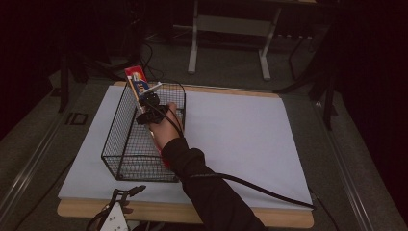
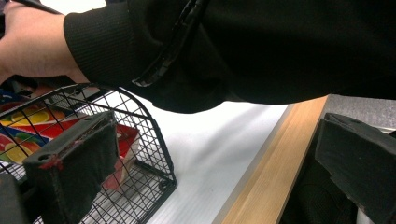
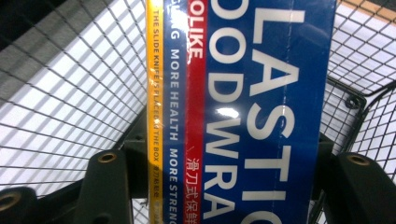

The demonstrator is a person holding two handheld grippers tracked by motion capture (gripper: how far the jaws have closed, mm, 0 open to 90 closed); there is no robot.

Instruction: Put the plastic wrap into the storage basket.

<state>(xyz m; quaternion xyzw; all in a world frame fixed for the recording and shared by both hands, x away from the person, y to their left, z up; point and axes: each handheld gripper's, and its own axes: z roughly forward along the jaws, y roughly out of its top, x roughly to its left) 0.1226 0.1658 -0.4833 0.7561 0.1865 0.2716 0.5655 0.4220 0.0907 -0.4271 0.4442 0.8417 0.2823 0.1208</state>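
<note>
Clamping the wrap box (image 3: 243,112) lengthwise, right tongs (image 1: 150,107) hover seemingly inside the basket (image 1: 126,159).

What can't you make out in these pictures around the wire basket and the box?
- Plastic wrap box: its ends, cut off by the right gripper view's edges.
- Second box in the wire basket: its print, hidden by mesh and the left claw.
- Right claw: its tips, too dark in the high view.

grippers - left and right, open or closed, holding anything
Left gripper: open, holding nothing, at the table edge.
Right gripper: closed on the plastic wrap box, over the wire basket.
</note>
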